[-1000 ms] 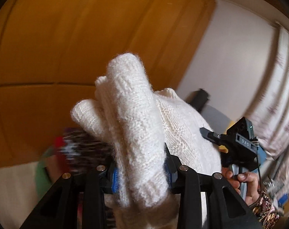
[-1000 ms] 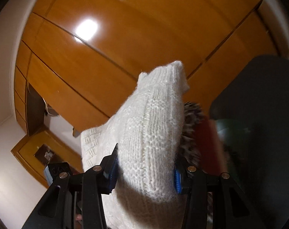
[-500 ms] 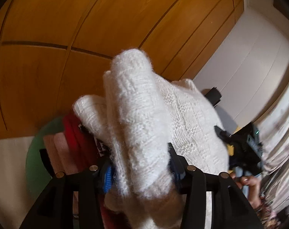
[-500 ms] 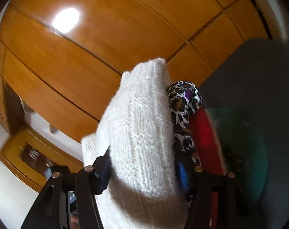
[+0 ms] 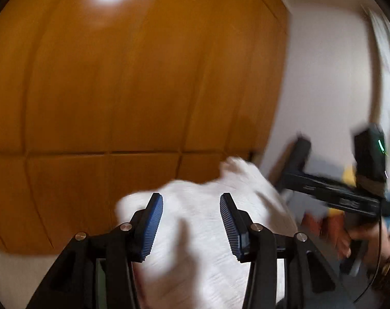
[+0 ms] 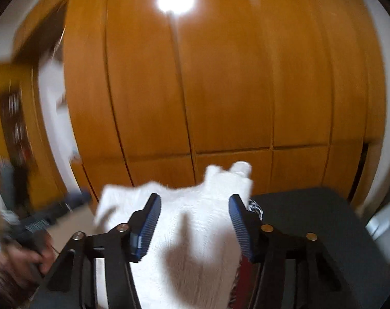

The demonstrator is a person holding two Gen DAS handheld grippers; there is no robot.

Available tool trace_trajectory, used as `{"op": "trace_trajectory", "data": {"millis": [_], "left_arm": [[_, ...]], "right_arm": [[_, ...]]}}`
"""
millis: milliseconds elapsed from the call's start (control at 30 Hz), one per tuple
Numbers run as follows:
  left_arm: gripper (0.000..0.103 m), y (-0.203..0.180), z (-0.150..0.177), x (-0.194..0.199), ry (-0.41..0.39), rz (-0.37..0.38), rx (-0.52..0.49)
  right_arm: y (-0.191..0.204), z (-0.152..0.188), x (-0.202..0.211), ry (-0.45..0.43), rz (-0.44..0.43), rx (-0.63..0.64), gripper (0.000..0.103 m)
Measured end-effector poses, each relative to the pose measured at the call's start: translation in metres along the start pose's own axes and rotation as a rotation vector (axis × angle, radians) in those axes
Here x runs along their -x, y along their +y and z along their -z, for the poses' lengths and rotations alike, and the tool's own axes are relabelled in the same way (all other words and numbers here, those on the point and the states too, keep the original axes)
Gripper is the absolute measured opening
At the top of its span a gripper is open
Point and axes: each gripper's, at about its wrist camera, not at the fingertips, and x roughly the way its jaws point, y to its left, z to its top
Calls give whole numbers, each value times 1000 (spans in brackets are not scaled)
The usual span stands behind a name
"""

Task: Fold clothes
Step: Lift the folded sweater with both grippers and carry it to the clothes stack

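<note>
Left gripper (image 5: 191, 221): jaws apart, just closing a little, pads clear of the white knit sweater (image 5: 210, 244) lying below and beyond them; nothing gripped. Right gripper (image 6: 195, 225): jaws apart likewise, just closing, pads free of the same sweater (image 6: 189, 231).

Right view only: dark surface (image 6: 310, 211) carrying the pile, sweater near its left edge; leopard-print cloth (image 6: 255, 207) and red fabric (image 6: 242, 267) peeking out just right of it.

Left view only: right hand (image 5: 354, 239) on the other tool, blurred.

Farther back, both views: wooden wardrobe doors (image 5: 133, 90).
</note>
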Motion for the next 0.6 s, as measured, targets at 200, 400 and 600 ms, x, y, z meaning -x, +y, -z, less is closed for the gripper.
{"op": "trace_trajectory", "data": {"millis": [200, 400, 600], "left_arm": [[47, -65, 3, -110, 202, -102, -241], [49, -80, -2, -203, 419, -59, -139], [49, -80, 2, -214, 382, -31, -130]], "right_arm": [[-17, 3, -69, 139, 5, -86, 43], [-60, 12, -130, 287, 44, -210, 43], [-69, 23, -132, 263, 29, -251, 43]]}}
